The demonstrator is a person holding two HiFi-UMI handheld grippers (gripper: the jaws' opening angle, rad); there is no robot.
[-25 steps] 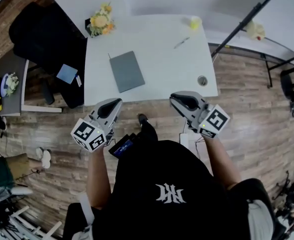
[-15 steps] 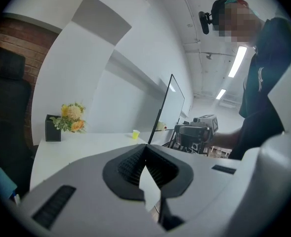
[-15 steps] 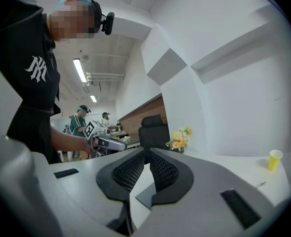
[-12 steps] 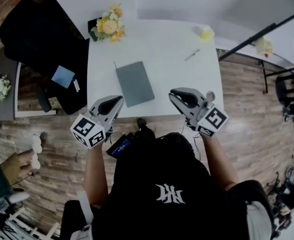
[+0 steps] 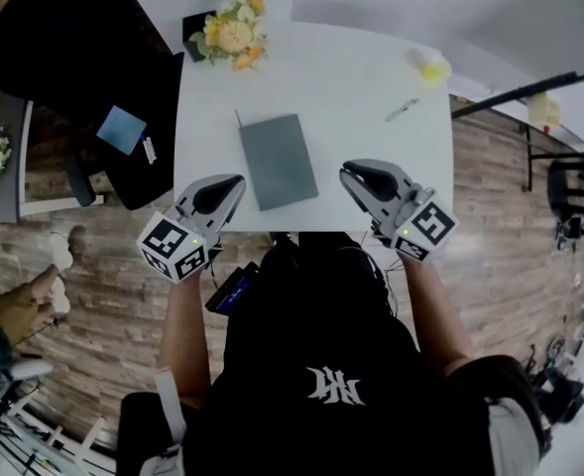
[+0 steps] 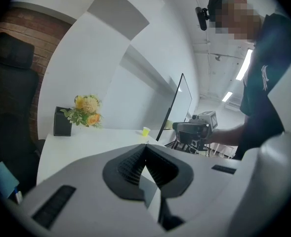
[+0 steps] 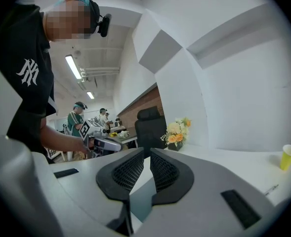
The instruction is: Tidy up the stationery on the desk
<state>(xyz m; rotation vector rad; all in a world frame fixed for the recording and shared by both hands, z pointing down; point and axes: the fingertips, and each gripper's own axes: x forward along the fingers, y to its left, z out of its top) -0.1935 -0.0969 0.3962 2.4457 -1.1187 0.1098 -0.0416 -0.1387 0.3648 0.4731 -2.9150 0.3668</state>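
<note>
Desk [image 5: 351, 77] closer, right claw [image 5: 349, 173] seemingly shut

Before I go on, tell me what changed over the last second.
The person stepped up to the desk: the left gripper and right gripper, earlier at its near edge, now reach in over it. Nothing taken or let go; both stay shut and empty. The notebook, pen, cup and flowers have not moved.

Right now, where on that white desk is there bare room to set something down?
The widest bare patch lies between the flat grey notebook and the silver pen. Another runs from the orange-yellow flower bouquet down the notebook's left side. Only the far corners are busy: bouquet and small yellow cup.
</note>
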